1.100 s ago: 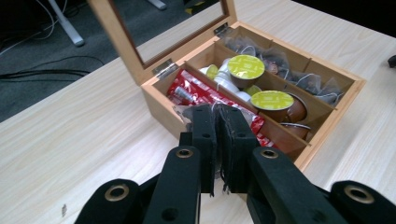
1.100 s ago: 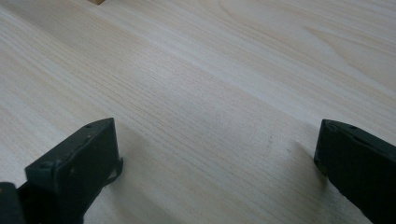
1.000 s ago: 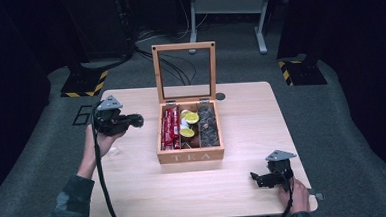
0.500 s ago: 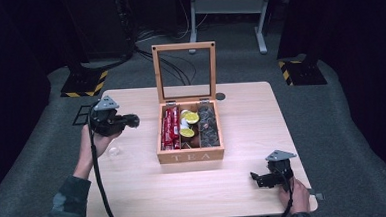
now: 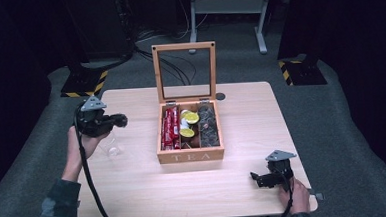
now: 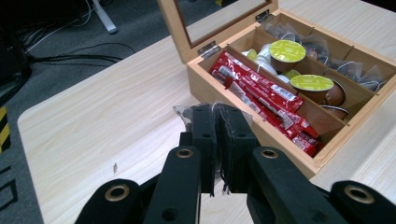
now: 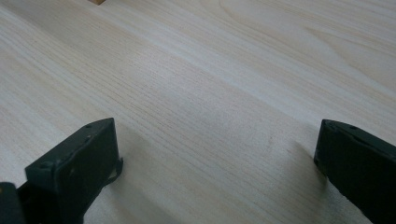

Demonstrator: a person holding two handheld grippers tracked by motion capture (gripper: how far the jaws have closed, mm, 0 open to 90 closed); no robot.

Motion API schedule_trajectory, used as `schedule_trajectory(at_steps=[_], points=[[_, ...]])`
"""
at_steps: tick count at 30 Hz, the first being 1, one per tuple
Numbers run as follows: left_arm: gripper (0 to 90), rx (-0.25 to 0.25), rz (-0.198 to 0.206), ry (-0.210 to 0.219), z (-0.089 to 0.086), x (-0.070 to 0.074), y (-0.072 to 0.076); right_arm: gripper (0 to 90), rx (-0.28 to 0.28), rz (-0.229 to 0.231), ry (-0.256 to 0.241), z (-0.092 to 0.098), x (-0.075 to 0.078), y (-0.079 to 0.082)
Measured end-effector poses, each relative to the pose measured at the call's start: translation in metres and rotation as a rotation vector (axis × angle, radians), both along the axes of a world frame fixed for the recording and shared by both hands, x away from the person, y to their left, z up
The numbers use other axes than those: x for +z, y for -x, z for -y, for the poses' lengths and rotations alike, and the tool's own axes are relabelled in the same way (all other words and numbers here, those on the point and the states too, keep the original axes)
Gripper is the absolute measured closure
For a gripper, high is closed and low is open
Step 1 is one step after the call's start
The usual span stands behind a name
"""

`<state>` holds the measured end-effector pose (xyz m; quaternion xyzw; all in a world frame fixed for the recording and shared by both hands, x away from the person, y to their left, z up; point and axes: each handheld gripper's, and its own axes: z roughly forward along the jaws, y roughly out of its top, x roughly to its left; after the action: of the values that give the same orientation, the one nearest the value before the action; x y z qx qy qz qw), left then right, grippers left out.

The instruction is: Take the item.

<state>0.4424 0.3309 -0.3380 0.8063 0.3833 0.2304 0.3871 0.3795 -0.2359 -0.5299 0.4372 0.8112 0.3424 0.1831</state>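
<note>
My left gripper (image 6: 217,140) pinches a clear teabag packet (image 6: 187,113); I'd ease it over the glass cup (image 5: 112,149) at mid-left, right gripper (image 5: 266,179) spread idle.

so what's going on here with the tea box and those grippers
A person at a wooden table holds a hand-held gripper in each hand. The tea box stands open in the middle, lid upright, with red sachets, yellow-lidded capsules and dark tea bags in its compartments. The left hand-held gripper, just left of the box, is shut on a small clear-wrapped tea bag. The right hand-held gripper rests open, low over the table's near right corner.
</note>
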Motion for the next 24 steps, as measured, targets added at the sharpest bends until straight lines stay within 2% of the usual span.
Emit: schedule_trajectory(at_steps=[3,9,11,13,19,21,24], points=[[85.1,0.018,-0.005,0.004,-0.009,-0.002,0.001,0.0,0.003,-0.001,0.000,0.000,0.000,0.000],[85.1,0.035,-0.014,-0.002,-0.014,-0.008,-0.002,0.0,0.004,0.000,0.001,0.000,0.000,0.000],[85.2,0.041,-0.018,0.009,-0.017,-0.009,-0.001,0.0,0.001,0.000,0.000,0.000,0.000,0.000],[85.1,0.050,-0.014,-0.005,-0.019,-0.010,0.001,0.0,0.010,-0.001,0.002,0.001,0.000,0.000],[85.2,0.077,-0.017,-0.002,-0.032,-0.012,0.005,0.0,0.002,0.002,0.000,0.000,0.000,0.000],[85.1,0.098,-0.028,-0.034,-0.037,-0.020,0.004,0.0,0.004,0.001,0.000,0.000,0.000,0.000],[85.1,0.122,-0.040,-0.039,-0.044,-0.027,0.003,0.0,0.003,0.001,0.000,0.000,0.000,0.000]])
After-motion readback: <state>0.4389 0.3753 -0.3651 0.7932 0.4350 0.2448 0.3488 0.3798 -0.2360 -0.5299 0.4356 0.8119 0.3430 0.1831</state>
